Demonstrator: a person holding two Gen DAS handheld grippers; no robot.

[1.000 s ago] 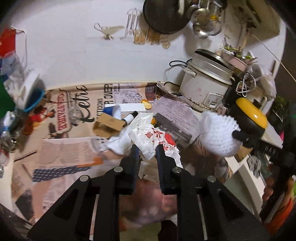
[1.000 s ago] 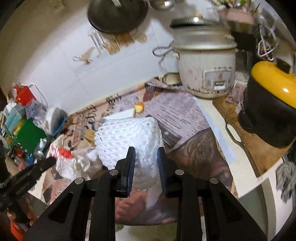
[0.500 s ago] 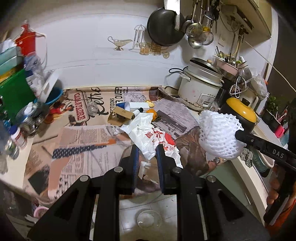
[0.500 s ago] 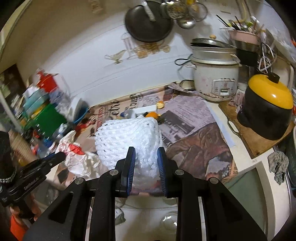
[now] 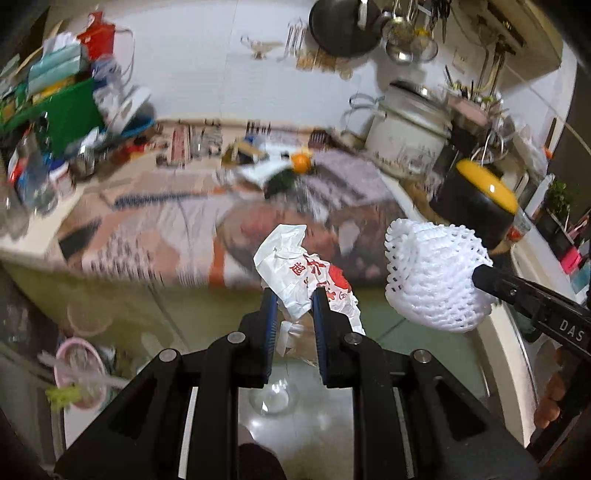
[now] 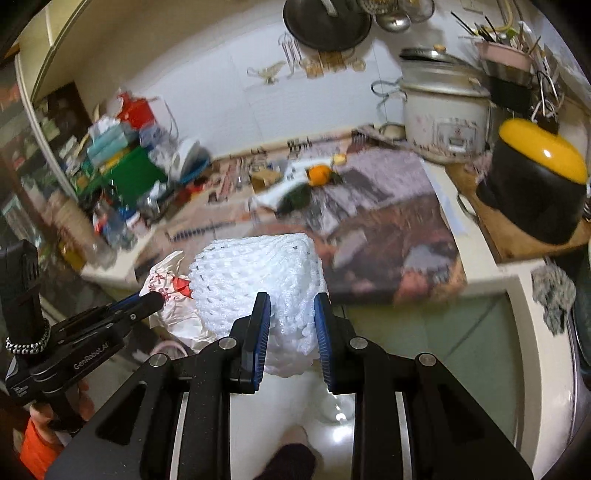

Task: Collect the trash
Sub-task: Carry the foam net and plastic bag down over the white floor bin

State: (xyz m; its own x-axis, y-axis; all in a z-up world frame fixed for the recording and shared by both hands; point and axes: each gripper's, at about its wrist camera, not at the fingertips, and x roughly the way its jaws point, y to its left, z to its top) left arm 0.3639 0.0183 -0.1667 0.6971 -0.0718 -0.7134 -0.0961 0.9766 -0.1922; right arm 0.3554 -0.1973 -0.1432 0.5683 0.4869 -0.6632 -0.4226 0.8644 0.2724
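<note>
The left gripper (image 5: 291, 304) holds a crumpled plastic bag (image 5: 303, 273) out in front of the counter (image 5: 155, 229), over the floor, and just to its right the right gripper (image 6: 291, 314) holds a foam net sleeve (image 6: 258, 280), the two pieces of trash side by side. On the counter behind them, an orange (image 5: 301, 162) lies near the middle beside some scraps, with a rice cooker (image 6: 447, 114) at the far right against the wall and a lidded pot (image 6: 535, 181) nearer on the right. A heap of boxes and bottles (image 5: 55, 122) fills the counter's left end, and a pan (image 6: 327, 22) hangs on the wall above.

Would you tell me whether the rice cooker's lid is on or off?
On, but askew: the lid sits tilted atop the rice cooker.
</note>
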